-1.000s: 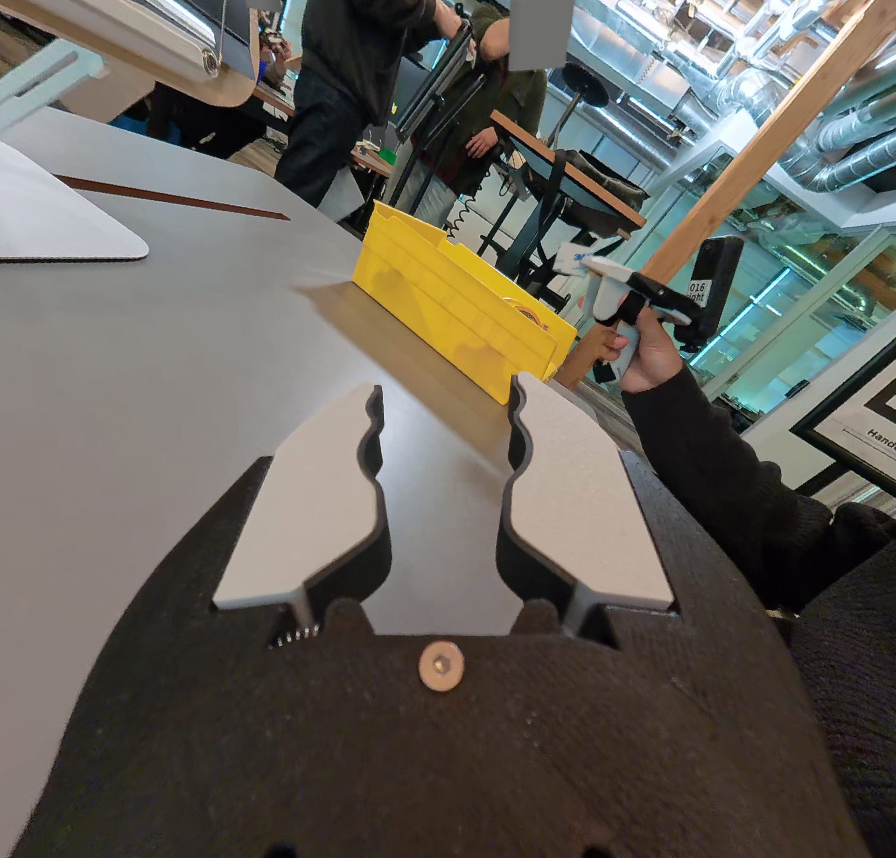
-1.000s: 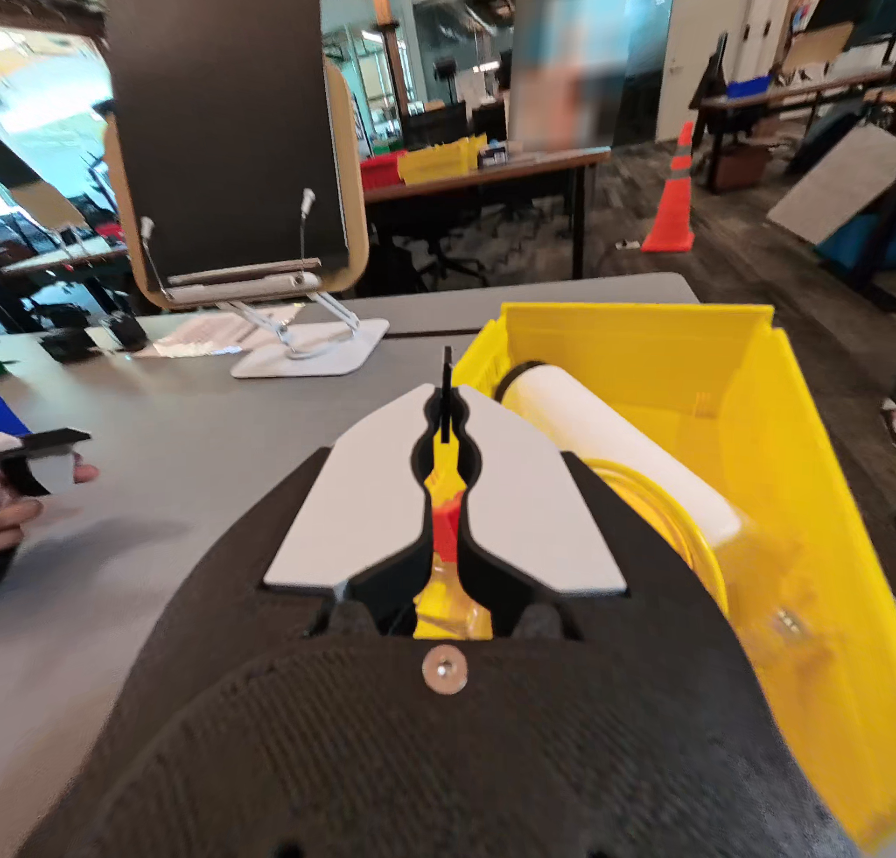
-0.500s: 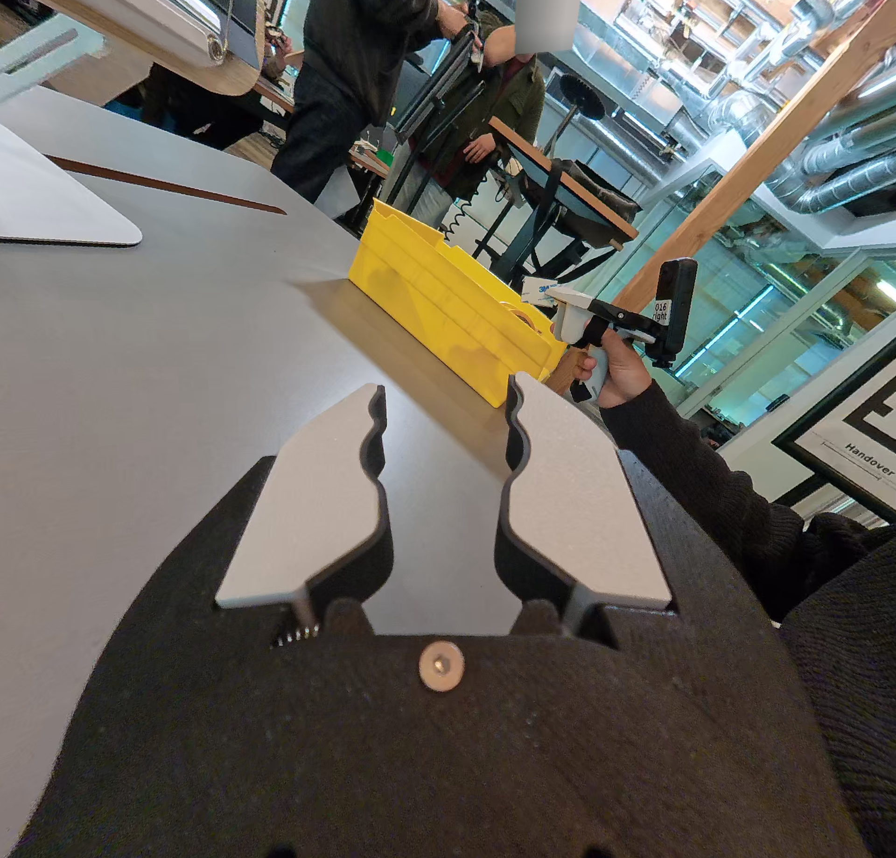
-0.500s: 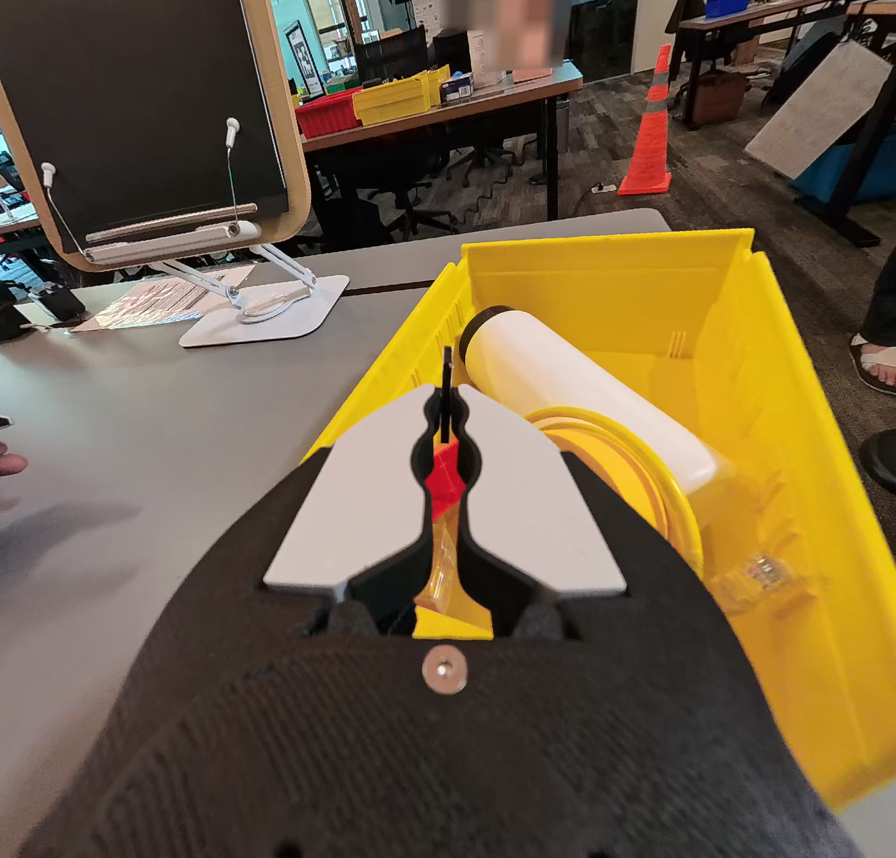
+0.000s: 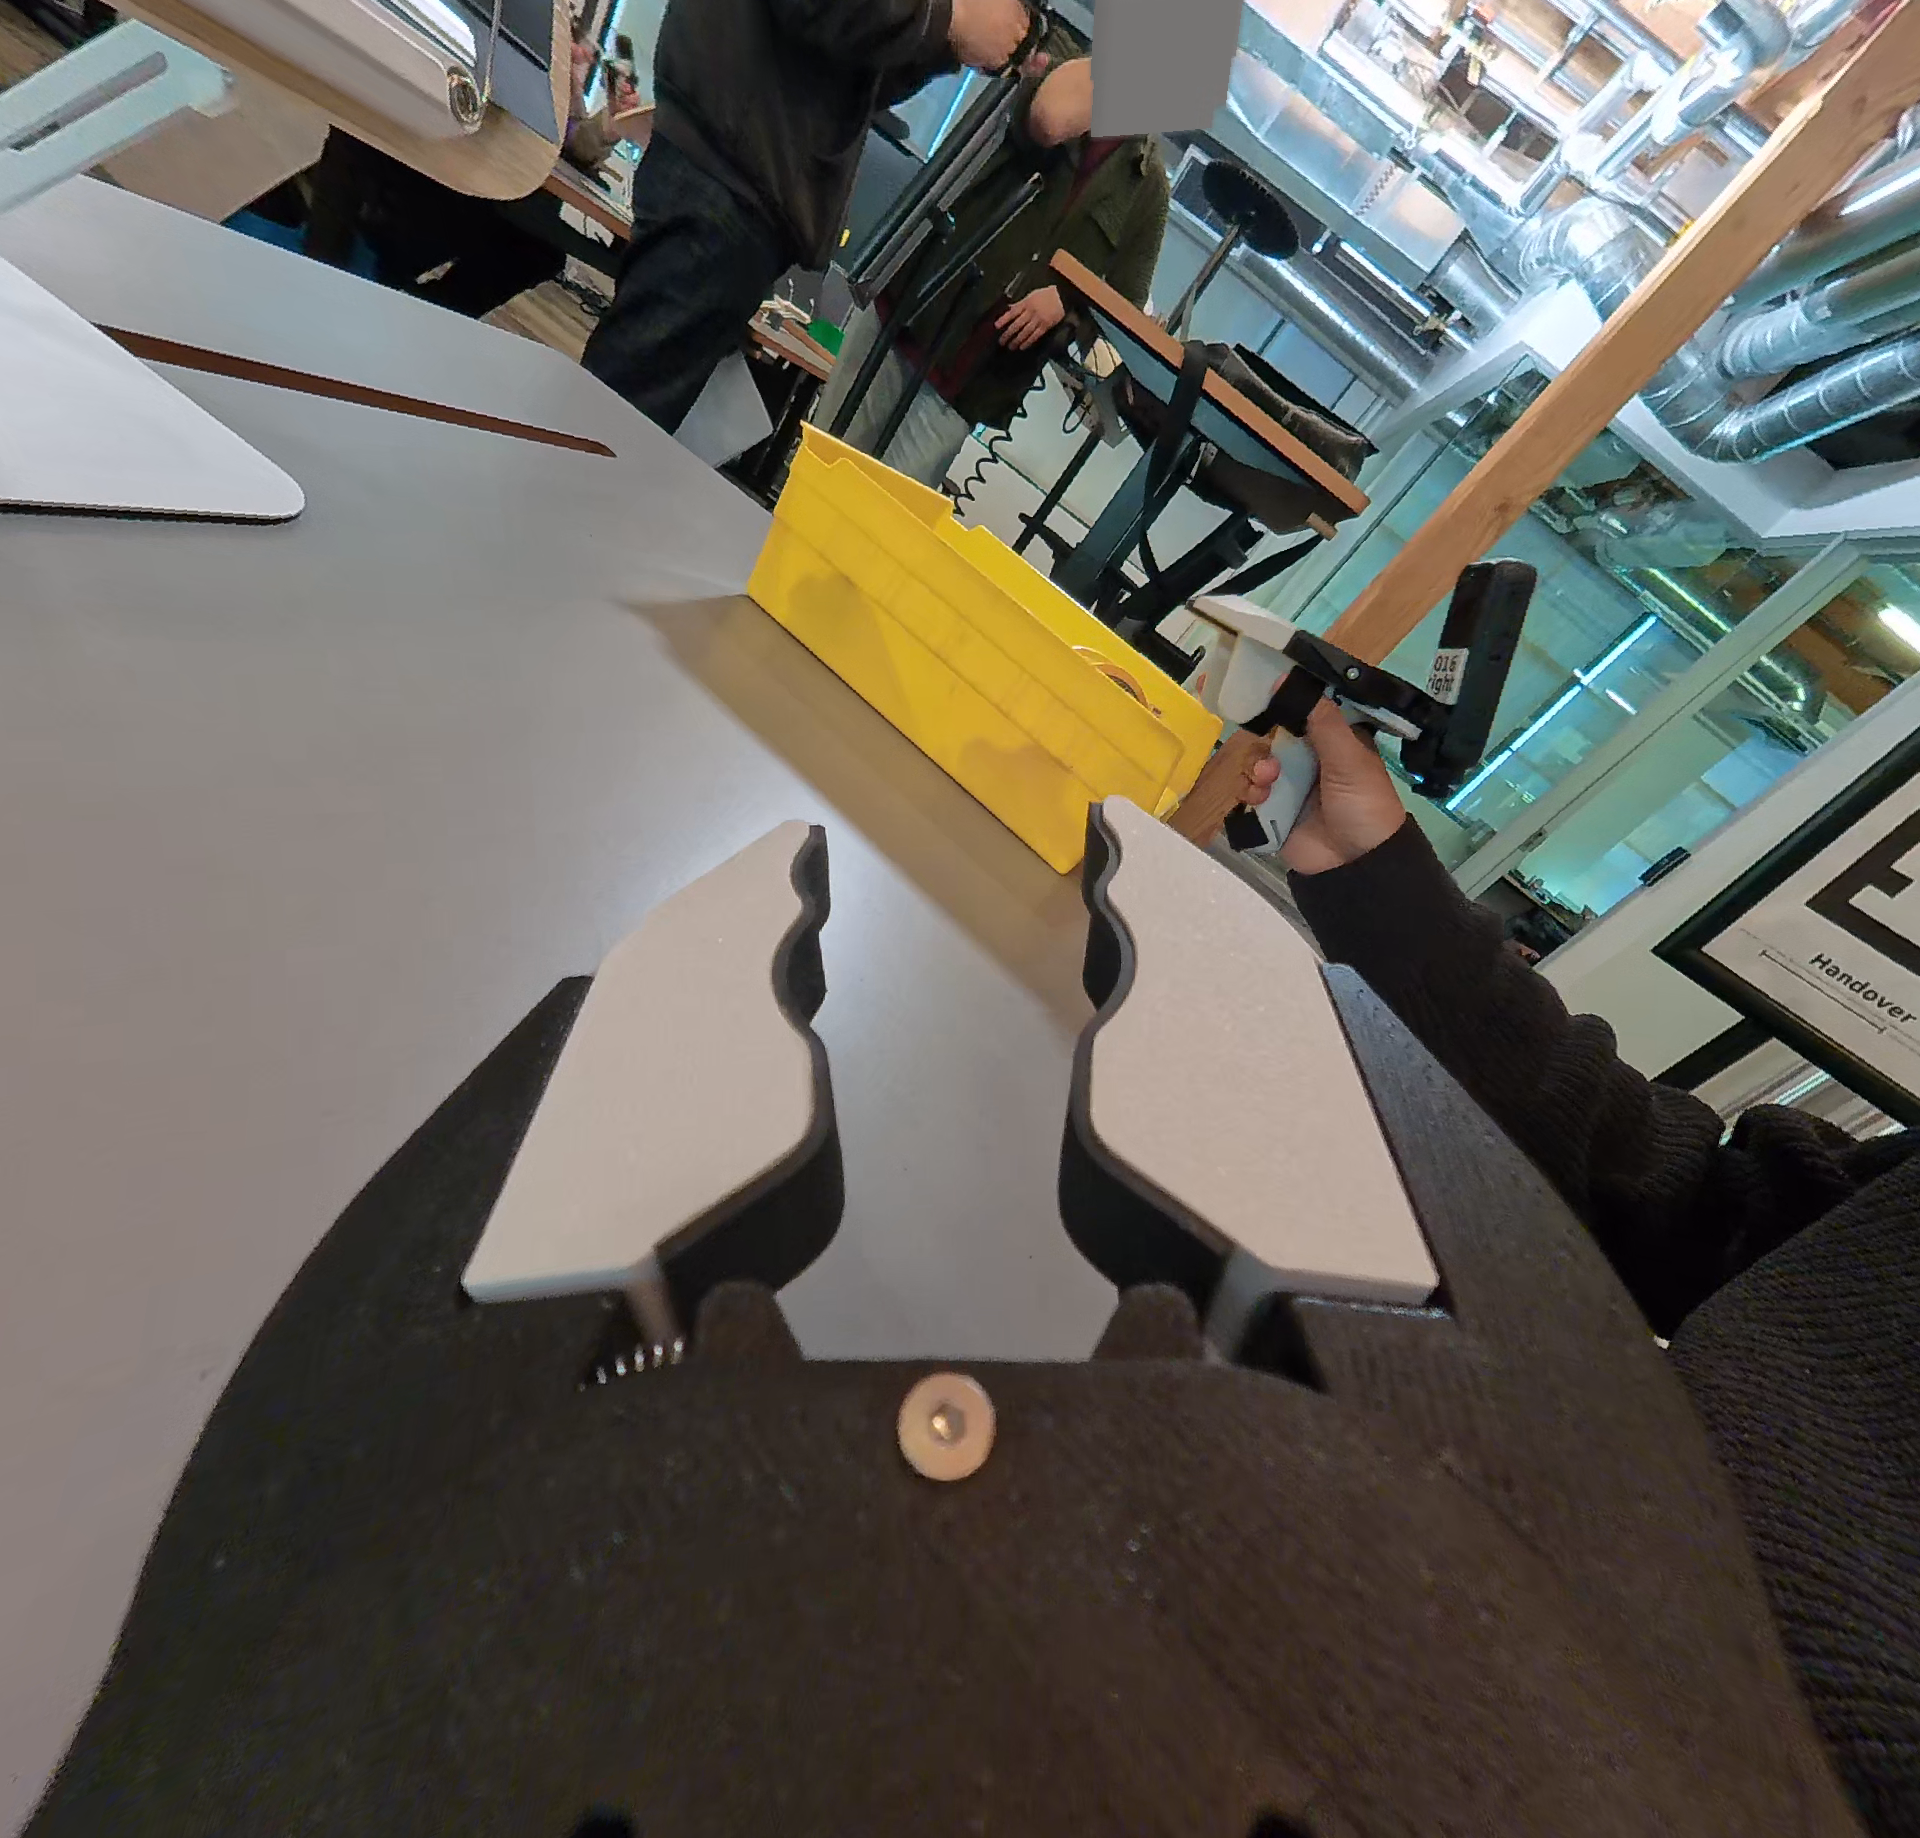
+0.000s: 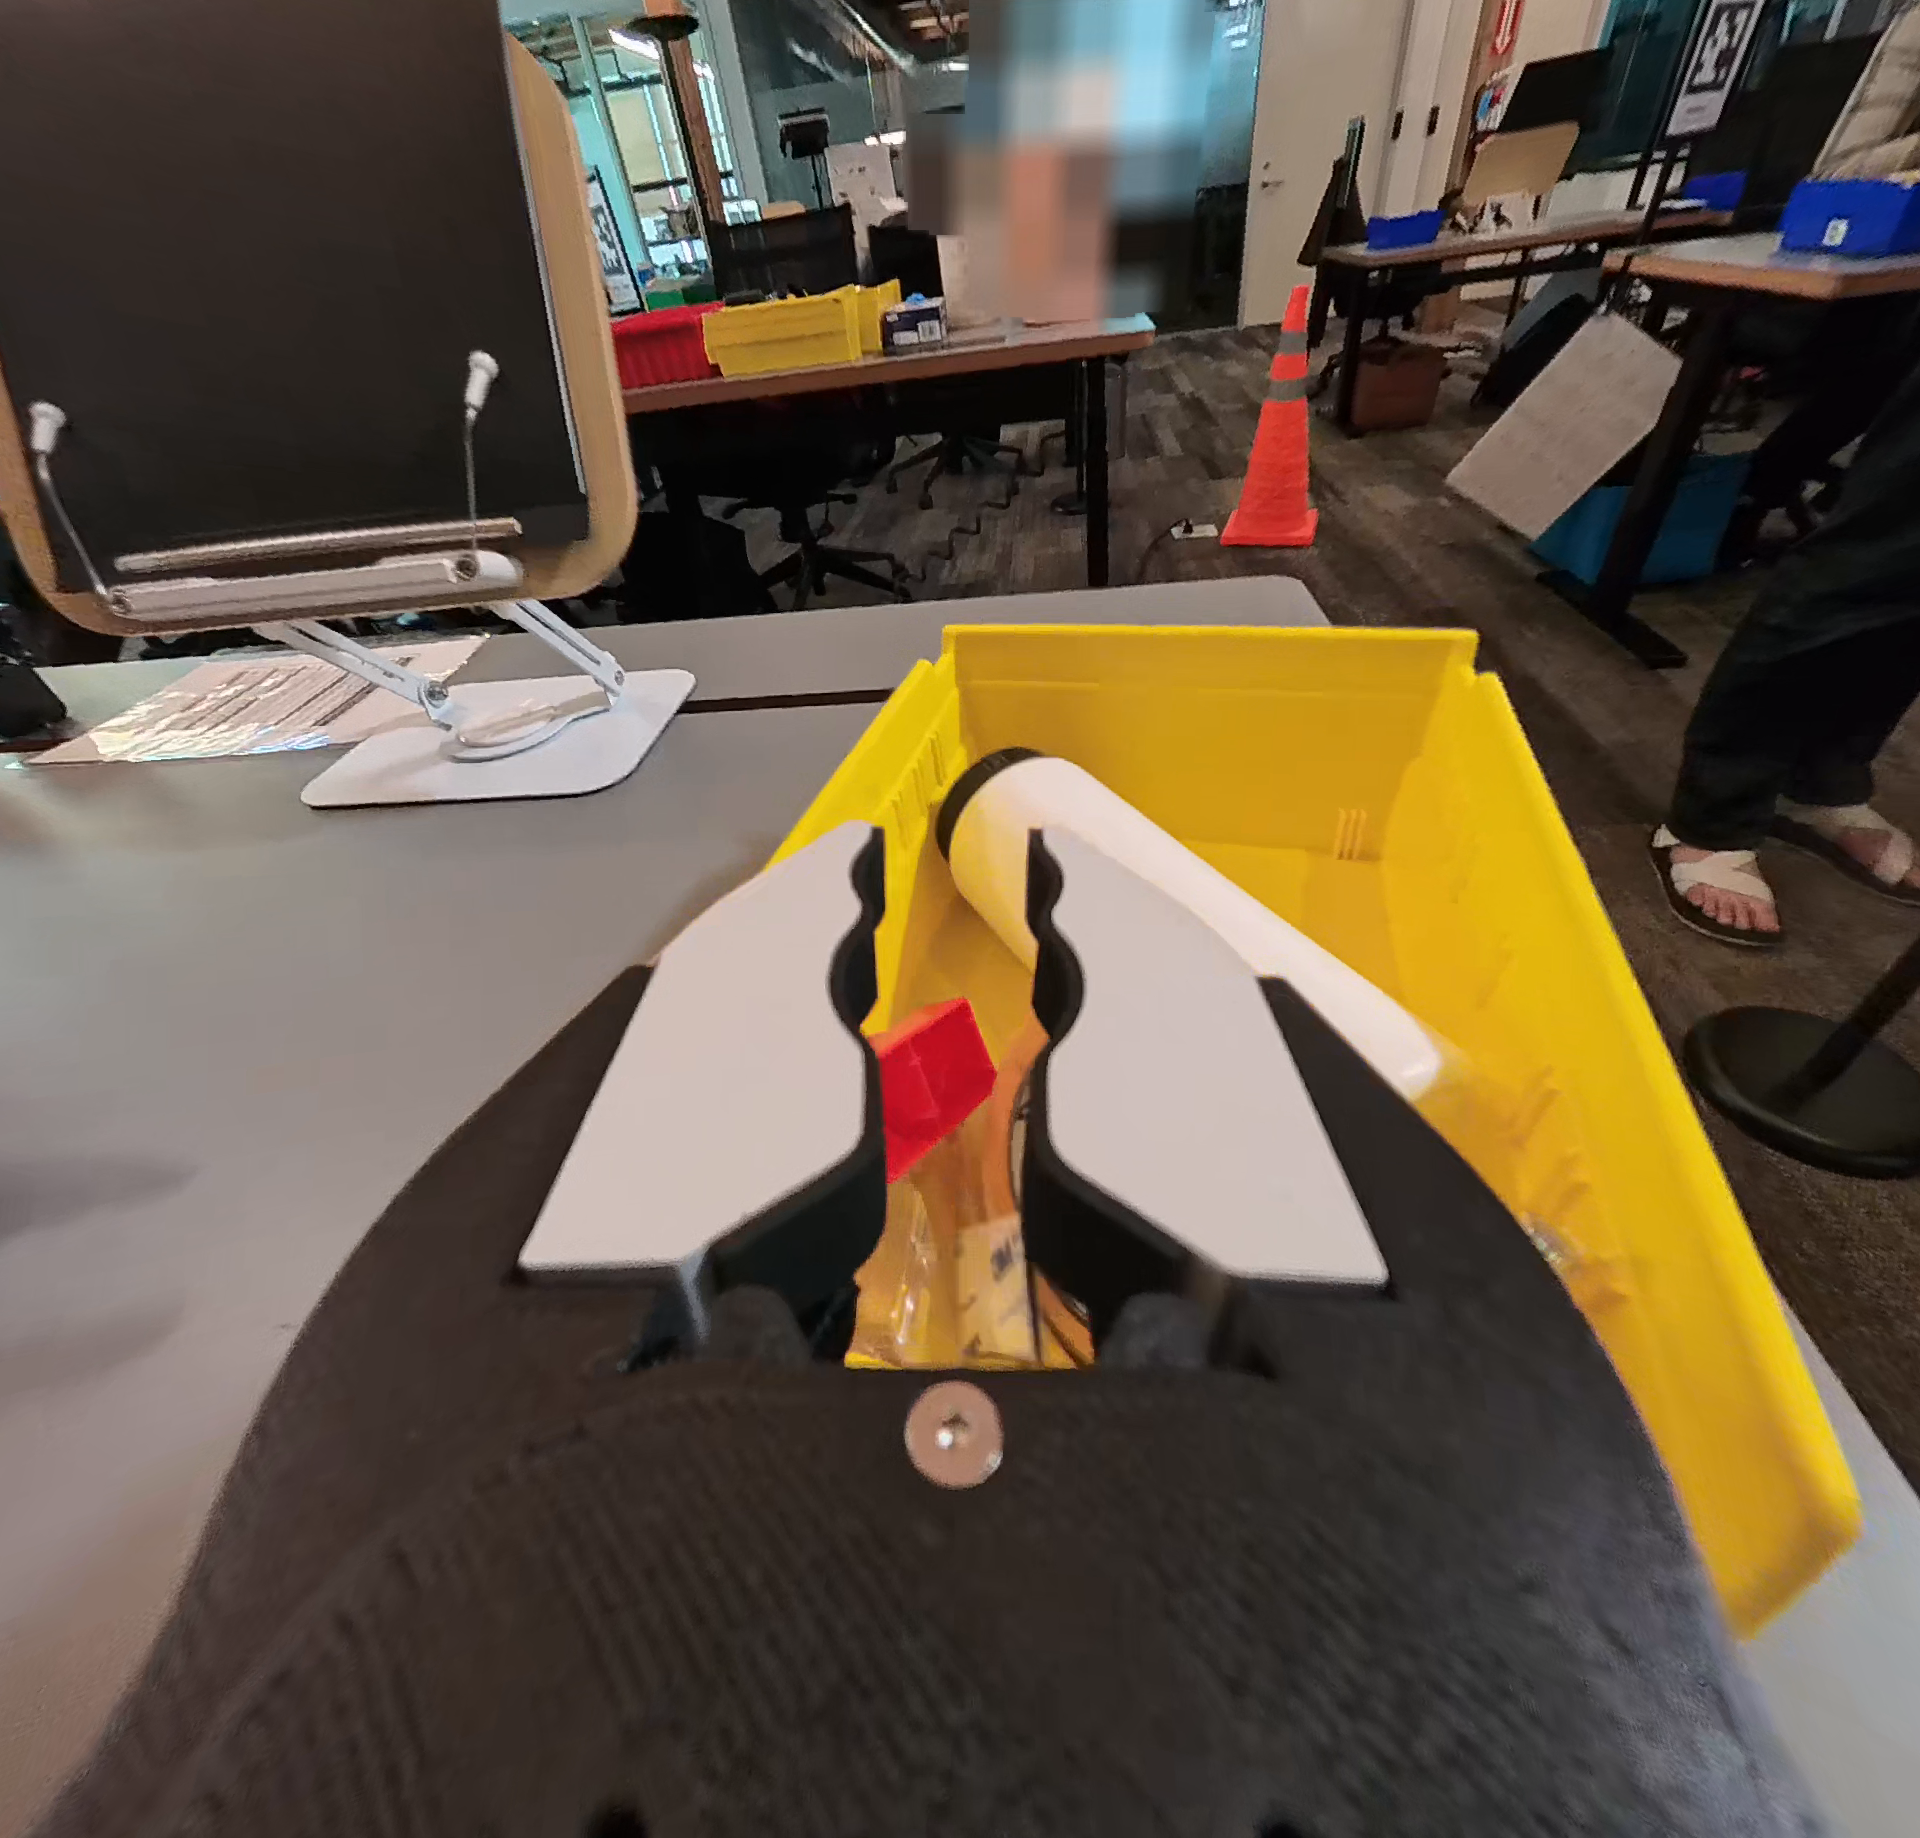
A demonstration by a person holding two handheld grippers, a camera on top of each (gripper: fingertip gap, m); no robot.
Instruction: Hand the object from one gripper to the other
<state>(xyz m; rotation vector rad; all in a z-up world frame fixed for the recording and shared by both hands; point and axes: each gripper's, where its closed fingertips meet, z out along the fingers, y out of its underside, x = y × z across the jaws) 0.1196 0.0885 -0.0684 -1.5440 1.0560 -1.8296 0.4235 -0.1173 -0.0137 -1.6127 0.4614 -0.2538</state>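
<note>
The yellow bin [image 6: 1475, 884] on the bench [image 6: 312, 957] holds a white bottle [image 6: 1143, 884] and a red-capped bag [image 6: 935, 1071] beneath the spread right gripper [image 6: 954, 863].

Red block-shaped piece [image 6: 930, 1071] with clear orange-tinted wrapping, tilted, lying inside yellow bin [image 6: 1621, 1113]

Both grippers have black textured bodies, pale grey wavy-edged fingers [image 5: 665, 1082] and a silver screw [image 5: 943, 1425]; black knit sleeve [image 5: 1475, 1040].
</note>
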